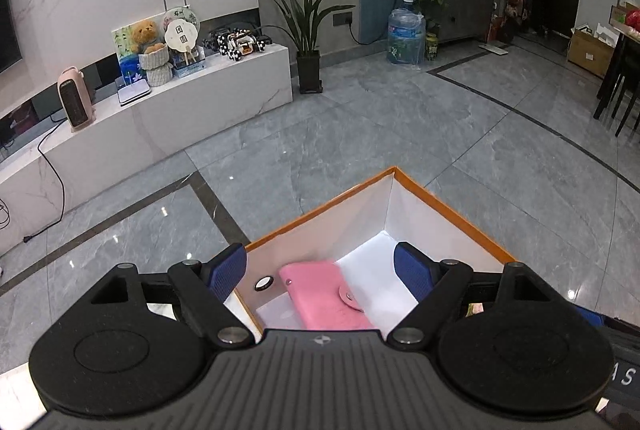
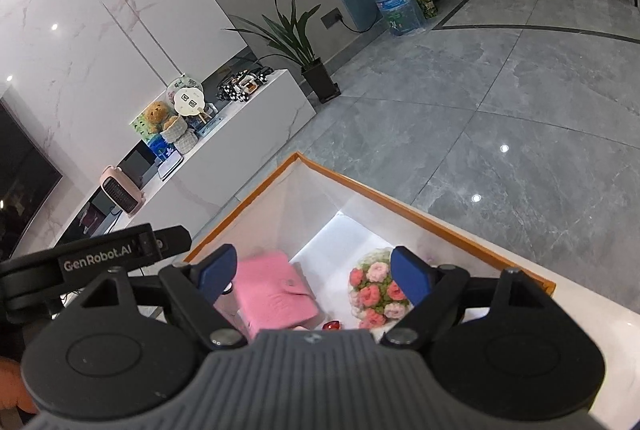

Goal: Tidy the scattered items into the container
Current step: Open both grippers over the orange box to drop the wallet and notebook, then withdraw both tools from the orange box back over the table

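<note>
Both claws, left [image 1: 320,268] and right [image 2: 312,270], gape empty over the box [image 2: 440,220]; pink wallet [image 2: 272,294] looks light, soft — I'd pinch across its edges.

Stuff counted in the box

One orange-rimmed box [image 2: 420,207], one pink wallet [image 2: 272,294], one crocheted flower bouquet [image 2: 374,290] and one small red item [image 2: 331,326] are counted.

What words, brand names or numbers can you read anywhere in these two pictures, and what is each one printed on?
"GenRobot.AI": white lettering on the black body of the left gripper, seen from the right wrist view.
"AS": large pale letters cut off at the lower right edge of the left wrist view, on a dark surface.
Water jug label and round fan characters: too small to read.
</note>
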{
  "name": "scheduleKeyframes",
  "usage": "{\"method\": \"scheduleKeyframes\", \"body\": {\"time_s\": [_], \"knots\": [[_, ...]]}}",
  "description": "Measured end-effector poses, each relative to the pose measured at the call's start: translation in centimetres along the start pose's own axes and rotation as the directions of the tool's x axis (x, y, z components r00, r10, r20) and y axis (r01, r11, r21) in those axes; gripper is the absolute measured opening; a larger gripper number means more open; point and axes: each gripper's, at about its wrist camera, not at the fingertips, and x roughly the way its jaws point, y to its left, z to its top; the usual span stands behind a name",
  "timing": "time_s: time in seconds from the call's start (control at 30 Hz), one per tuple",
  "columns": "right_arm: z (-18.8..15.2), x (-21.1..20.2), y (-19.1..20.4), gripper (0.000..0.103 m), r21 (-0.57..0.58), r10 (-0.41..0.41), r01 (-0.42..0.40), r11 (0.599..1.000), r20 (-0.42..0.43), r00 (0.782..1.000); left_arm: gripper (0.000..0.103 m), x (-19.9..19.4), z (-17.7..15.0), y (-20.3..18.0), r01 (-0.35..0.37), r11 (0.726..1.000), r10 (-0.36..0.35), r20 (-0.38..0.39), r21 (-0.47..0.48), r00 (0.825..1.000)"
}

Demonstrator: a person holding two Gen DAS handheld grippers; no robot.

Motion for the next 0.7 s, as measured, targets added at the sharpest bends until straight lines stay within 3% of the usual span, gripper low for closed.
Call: {"method": "scheduleKeyframes", "body": {"time_s": [0.7], "knots": [[-0.7,-0.7,2.6,0.086,-0.067,0.044,-0.043,0.997,0.011,0.999,0.096,-2.7,-1.0,2.2,-0.025,0.999,0.025,0.006,-0.020,1.000]]}}
